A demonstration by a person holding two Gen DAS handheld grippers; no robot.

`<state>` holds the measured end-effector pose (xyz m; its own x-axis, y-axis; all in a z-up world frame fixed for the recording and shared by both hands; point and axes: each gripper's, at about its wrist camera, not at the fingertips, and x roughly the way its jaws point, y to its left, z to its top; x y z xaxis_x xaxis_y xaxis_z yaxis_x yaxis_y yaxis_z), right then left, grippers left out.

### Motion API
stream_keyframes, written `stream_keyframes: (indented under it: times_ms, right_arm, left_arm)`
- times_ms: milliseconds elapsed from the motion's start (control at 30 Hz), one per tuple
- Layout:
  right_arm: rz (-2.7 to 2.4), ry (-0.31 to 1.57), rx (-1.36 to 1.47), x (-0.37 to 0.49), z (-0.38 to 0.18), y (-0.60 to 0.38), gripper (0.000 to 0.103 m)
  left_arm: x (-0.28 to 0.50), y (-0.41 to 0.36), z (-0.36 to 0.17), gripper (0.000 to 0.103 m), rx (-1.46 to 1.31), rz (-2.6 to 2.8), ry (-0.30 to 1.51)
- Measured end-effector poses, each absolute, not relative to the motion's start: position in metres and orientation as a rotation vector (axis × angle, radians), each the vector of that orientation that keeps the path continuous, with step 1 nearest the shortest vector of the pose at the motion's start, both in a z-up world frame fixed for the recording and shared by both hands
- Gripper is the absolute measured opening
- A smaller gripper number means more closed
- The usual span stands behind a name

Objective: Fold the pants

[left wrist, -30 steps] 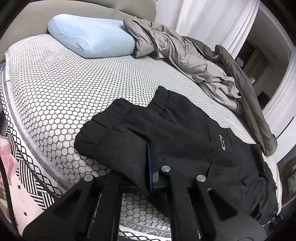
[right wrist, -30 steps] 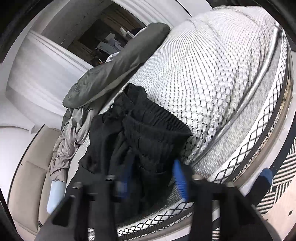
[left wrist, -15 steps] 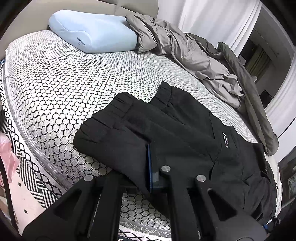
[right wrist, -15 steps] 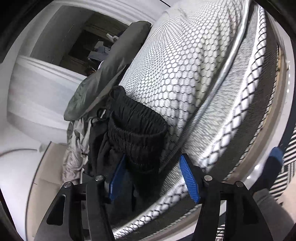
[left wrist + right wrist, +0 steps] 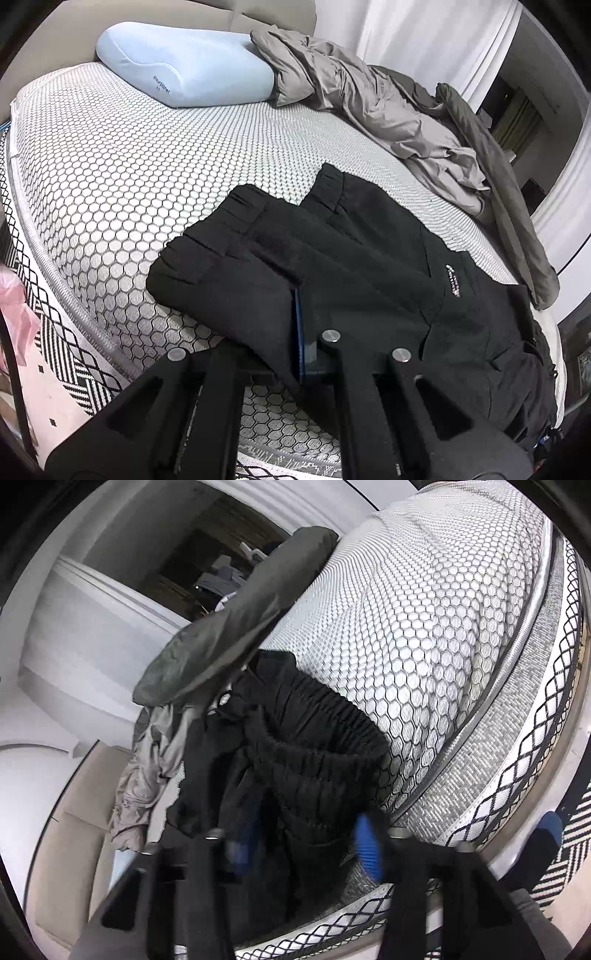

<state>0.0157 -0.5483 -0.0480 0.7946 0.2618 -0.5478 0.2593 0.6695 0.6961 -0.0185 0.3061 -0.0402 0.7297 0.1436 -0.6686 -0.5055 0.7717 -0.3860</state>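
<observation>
Black pants [image 5: 369,266] lie along the near edge of the honeycomb mattress [image 5: 110,166] in the left wrist view, running from the middle out toward 4 o'clock. The two cuffs sit nearly together at about 12 o'clock from the left gripper [image 5: 301,325]. Its fingers are clenched on a fold of leg fabric that drapes over them. A blue pillow [image 5: 184,62] lies at 11 o'clock and a rumpled grey duvet [image 5: 369,103] at 1 o'clock, both well apart from the garment.

In the right wrist view, the gathered waistband end of the pants [image 5: 306,760] fills the centre, near the mattress [image 5: 424,627] edge. The right gripper [image 5: 306,845] at 6 o'clock has just been closing with the waistband between its blue pads. Blur hides whether they bite yet.

Judging by the lie, the legs seem already laid one on the other. The crosswise folds, bringing cuffs and waist together, look not yet done.
</observation>
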Motion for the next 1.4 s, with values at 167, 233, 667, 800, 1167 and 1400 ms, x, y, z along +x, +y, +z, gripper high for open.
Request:
stream_keyframes:
  times_ms: [167, 233, 667, 800, 1167, 1400]
  right_arm:
    - [-0.076, 0.587, 0.789, -0.010, -0.013, -0.564, 0.013]
    - [-0.113, 0.631, 0.880, -0.016, -0.024, -0.582, 0.013]
    - [-0.048, 0.531, 0.813, -0.016, 0.074, -0.577, 0.013]
    - [-0.071, 0.533, 0.757, 0.033, 0.112, -0.563, 0.013]
    - [-0.220, 0.708, 0.633, 0.292, 0.100, -0.547, 0.064]
    - [-0.154, 0.715, 0.539, 0.291, 0.080, -0.525, 0.074]
  left_arm:
    - [-0.036, 0.318, -0.038, 0.002, -0.629, 0.336, 0.659]
    - [-0.035, 0.321, -0.050, 0.002, -0.669, 0.311, 0.703]
    - [-0.028, 0.325, 0.006, 0.001, -0.682, 0.283, 0.602]
    - [0.011, 0.335, 0.026, 0.001, -0.661, 0.301, 0.625]
    - [0.209, 0.379, 0.020, 0.024, -0.664, 0.367, 0.841]
    - [0.190, 0.389, 0.026, 0.085, -0.631, 0.425, 0.779]
